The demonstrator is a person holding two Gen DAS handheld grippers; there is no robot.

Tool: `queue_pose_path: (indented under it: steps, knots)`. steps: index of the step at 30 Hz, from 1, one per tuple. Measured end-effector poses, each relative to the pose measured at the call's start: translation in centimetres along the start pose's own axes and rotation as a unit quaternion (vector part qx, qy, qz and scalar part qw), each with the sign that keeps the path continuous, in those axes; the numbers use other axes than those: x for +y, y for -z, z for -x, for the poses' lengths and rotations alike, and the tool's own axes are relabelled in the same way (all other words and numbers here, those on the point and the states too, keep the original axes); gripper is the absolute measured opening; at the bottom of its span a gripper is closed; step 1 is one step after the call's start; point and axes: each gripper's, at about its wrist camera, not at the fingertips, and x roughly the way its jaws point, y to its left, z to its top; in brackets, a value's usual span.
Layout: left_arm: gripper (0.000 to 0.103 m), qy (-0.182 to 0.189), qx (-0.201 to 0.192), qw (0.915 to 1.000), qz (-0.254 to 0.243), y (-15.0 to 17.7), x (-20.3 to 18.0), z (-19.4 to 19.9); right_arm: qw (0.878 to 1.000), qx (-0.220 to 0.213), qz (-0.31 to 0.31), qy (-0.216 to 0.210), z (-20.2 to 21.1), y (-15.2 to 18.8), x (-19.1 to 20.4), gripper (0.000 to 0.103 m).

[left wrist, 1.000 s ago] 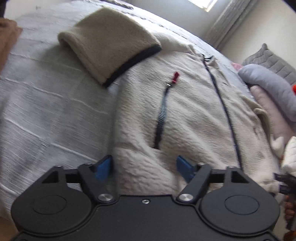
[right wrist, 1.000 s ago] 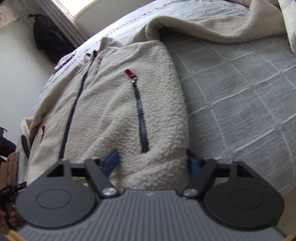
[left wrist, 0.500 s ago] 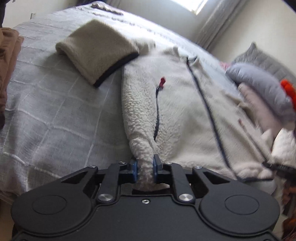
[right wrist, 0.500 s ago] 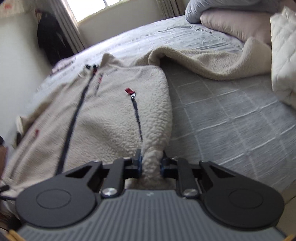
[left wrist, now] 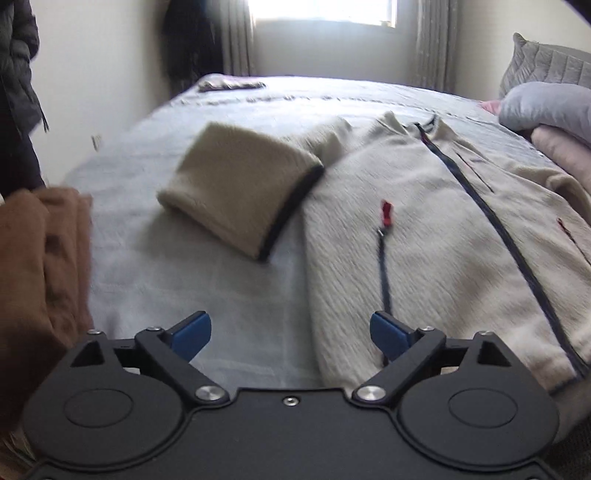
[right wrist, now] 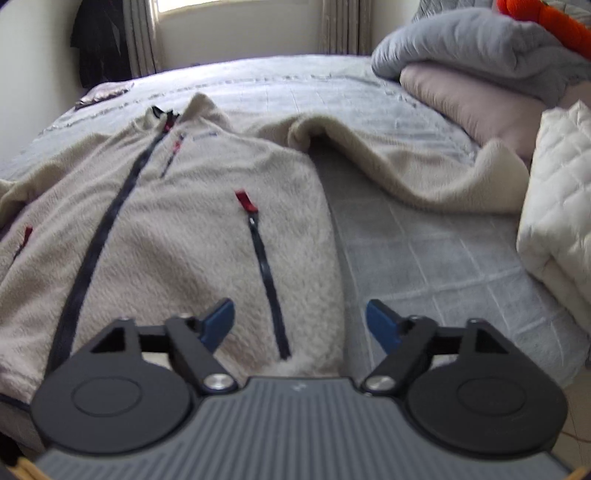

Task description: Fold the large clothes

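Fleece jacket (left wrist: 424,258), flat on bed (left wrist: 184,280), long axis running away from both grippers (hem nearest). Left gripper (left wrist: 290,334), right gripper (right wrist: 300,325): jaws wide, empty, at hem corners.

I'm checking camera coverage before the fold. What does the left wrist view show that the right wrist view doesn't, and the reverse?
Left wrist only: the sleeve cuff with dark trim, a brown garment, and the open left gripper.

Right wrist only: the other sleeve stretched across the bed, a white quilted blanket, an orange item, and the open right gripper.

Both: the cream fleece jacket, grey bedspread, window.
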Motion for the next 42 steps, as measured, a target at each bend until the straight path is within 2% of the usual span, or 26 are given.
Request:
queue_pose_path:
  steps: [4, 6, 8, 10, 11, 13, 14, 17, 20, 21, 22, 24, 25, 27, 30, 35, 39, 40, 42]
  knots:
    - [0.096, -0.028, -0.031, 0.9990, -0.019, -3.0, -0.4, -2.8, 1.000, -0.006, 0.020, -0.006, -0.6, -1.0, 1.3, 0.087]
    - [0.096, -0.026, -0.028, 0.9992, -0.014, -4.3, -0.2, -4.5, 1.000, -0.006, 0.029, -0.009, -1.1, -1.3, 2.1, 0.087]
    - [0.096, -0.022, -0.013, 0.9989, 0.040, -5.1, 1.4, -6.0, 0.999, -0.005, 0.036, -0.015, -1.3, -1.3, 2.8, 0.088]
    - [0.096, -0.045, -0.027, 0.9952, 0.083, -5.0, 2.4, -6.4, 0.999, -0.005, 0.044, -0.016, -1.3, -1.2, 3.3, 0.088]
    - [0.096, -0.037, -0.037, 0.9959, 0.074, -4.8, 2.2, -6.6, 0.999, -0.005, 0.047, -0.016, -1.4, -1.1, 3.5, 0.088]
    - [0.096, -0.013, -0.050, 0.9984, 0.022, -4.3, 0.9, -7.1, 0.999, -0.003, 0.049, -0.020, -1.5, -1.0, 3.5, 0.088]
    - [0.096, -0.013, -0.056, 0.9983, -0.004, -4.1, 0.2, -7.4, 0.999, 0.000, 0.046, -0.020, -1.7, -1.0, 3.5, 0.088]
    - [0.095, -0.038, -0.079, 0.9946, -0.055, -4.1, -1.7, -9.0, 0.999, 0.009, 0.035, -0.019, -2.5, -1.0, 3.4, 0.088]
    - [0.093, -0.053, -0.077, 0.9937, -0.062, -5.0, -2.0, -11.5, 0.999, 0.014, 0.033, -0.024, -3.0, -0.9, 3.8, 0.088]
    - [0.075, -0.061, -0.075, 0.9933, -0.064, -5.3, -1.9, -12.1, 0.999, 0.016, 0.034, -0.028, -3.1, -0.9, 3.9, 0.088]
    - [0.046, -0.075, -0.073, 0.9924, -0.065, -5.7, -1.6, -12.7, 0.999, 0.017, 0.036, -0.030, -3.2, -0.8, 4.1, 0.088]
    - [0.019, -0.091, -0.075, 0.9921, -0.043, -6.8, -0.2, -12.8, 0.999, 0.016, 0.042, -0.029, -3.3, -0.9, 4.3, 0.088]
    - [0.016, -0.097, -0.085, 0.9914, -0.021, -7.7, 1.0, -12.0, 0.999, 0.016, 0.045, -0.026, -3.2, -1.0, 4.3, 0.088]
    - [0.014, -0.123, -0.119, 0.9853, 0.010, -9.5, 3.6, -9.7, 0.999, 0.013, 0.048, -0.020, -3.0, -1.2, 4.1, 0.088]
    - [0.014, -0.202, -0.155, 0.9670, 0.016, -12.9, 8.0, -7.6, 0.999, 0.010, 0.043, -0.013, -3.0, -1.8, 3.6, 0.088]
    - [0.013, -0.311, -0.137, 0.9405, 0.011, -18.3, 16.4, -8.9, 0.999, 0.010, 0.039, -0.005, -3.5, -2.6, 3.6, 0.088]
    - [0.013, -0.366, -0.134, 0.9208, 0.018, -20.1, 21.6, -10.7, 0.999, 0.018, 0.037, 0.011, -3.9, -3.0, 3.8, 0.088]
    - [0.013, -0.372, -0.131, 0.9186, 0.021, -20.5, 22.6, -11.5, 0.999, 0.019, 0.036, 0.017, -3.9, -3.1, 3.8, 0.088]
    - [0.013, -0.370, -0.124, 0.9201, 0.038, -21.1, 24.4, -12.7, 0.999, 0.023, 0.032, 0.028, -4.2, -3.3, 3.8, 0.088]
